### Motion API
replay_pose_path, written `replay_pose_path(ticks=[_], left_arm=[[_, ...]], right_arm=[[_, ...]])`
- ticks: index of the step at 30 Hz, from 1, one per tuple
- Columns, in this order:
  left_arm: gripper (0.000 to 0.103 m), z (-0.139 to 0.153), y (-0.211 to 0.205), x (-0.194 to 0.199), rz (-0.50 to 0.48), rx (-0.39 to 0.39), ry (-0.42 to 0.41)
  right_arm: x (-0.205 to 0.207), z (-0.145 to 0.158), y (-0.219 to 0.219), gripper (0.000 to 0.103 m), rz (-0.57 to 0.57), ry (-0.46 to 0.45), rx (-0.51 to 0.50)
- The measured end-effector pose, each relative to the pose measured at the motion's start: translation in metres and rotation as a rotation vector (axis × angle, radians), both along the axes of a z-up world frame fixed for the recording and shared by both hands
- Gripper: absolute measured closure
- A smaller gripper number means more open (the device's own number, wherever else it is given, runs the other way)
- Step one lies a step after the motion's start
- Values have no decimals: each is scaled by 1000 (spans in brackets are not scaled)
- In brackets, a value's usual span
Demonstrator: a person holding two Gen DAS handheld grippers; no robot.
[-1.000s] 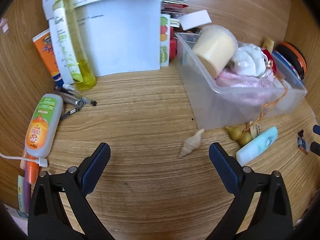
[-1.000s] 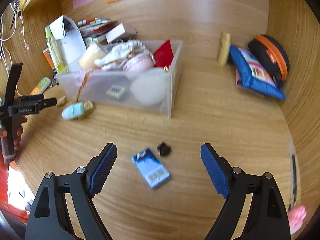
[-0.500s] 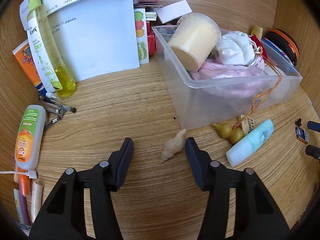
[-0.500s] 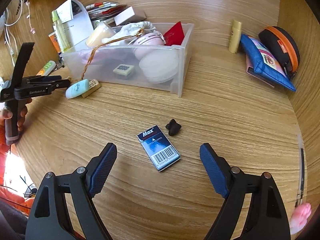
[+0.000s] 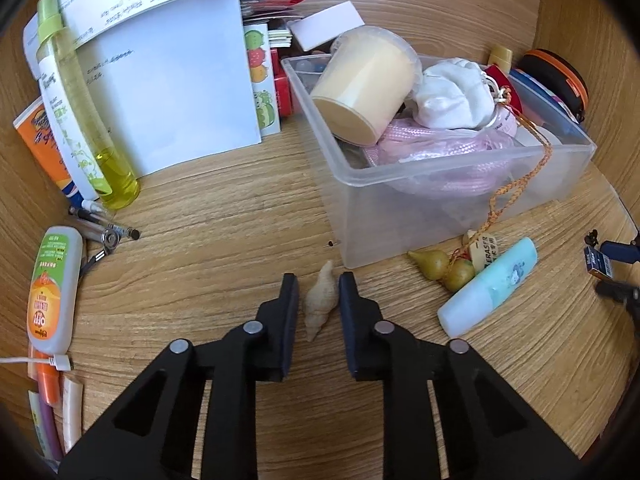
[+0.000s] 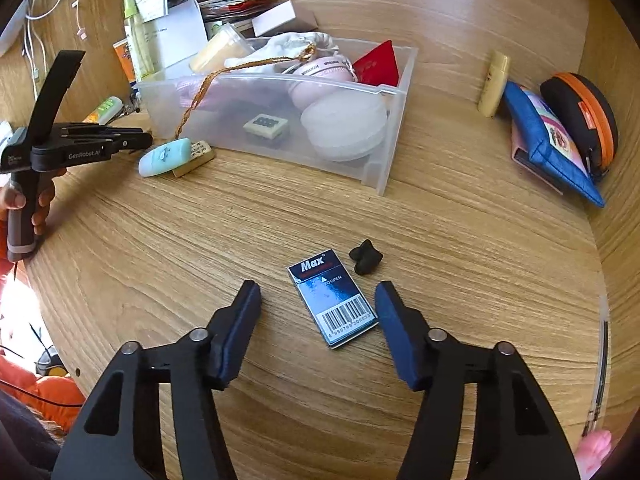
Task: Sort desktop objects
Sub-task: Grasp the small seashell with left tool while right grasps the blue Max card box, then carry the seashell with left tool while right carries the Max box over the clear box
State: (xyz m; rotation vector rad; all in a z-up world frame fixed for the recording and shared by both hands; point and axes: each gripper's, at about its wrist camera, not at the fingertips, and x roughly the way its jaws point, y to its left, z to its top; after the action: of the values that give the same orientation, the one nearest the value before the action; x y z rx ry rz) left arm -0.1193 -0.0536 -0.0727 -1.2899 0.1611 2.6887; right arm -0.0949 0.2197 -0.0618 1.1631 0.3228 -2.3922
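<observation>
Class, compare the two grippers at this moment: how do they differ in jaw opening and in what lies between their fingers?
1. The left gripper has its jaws nearly closed; the right gripper stands wide open.
2. The left gripper brackets a small beige shell; the right gripper straddles a flat blue Max box, with gaps on both sides.

Shared: both hover low over the wooden desk, nothing lifted.

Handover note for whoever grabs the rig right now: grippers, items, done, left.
Left gripper: nearly closed around the seashell on the desk, a slim gap still visible, not lifted.
Right gripper: open, straddling the blue Max box, no contact.
Clear bin already holds several items.
Left: shell, Max box, black clip, light blue tube, eraser.
</observation>
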Motion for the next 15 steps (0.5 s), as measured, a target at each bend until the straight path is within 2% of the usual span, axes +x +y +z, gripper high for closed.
replay_pose_path(ticks=[1,4,9,15], left_arm=[[86,1,-1,1,-3,-8,1],[86,1,-1,3,-4,-10,7],[86,4,-5,9,12,3,21],[86,19,-12,16,59,65,65]], right_arm=[[-1,0,1,68,-13,5,-1],[-2,1,6,78,-31,5,-20],[-2,2,5,78,-30,0,-47],[2,13,1,78,-12,24,-100]])
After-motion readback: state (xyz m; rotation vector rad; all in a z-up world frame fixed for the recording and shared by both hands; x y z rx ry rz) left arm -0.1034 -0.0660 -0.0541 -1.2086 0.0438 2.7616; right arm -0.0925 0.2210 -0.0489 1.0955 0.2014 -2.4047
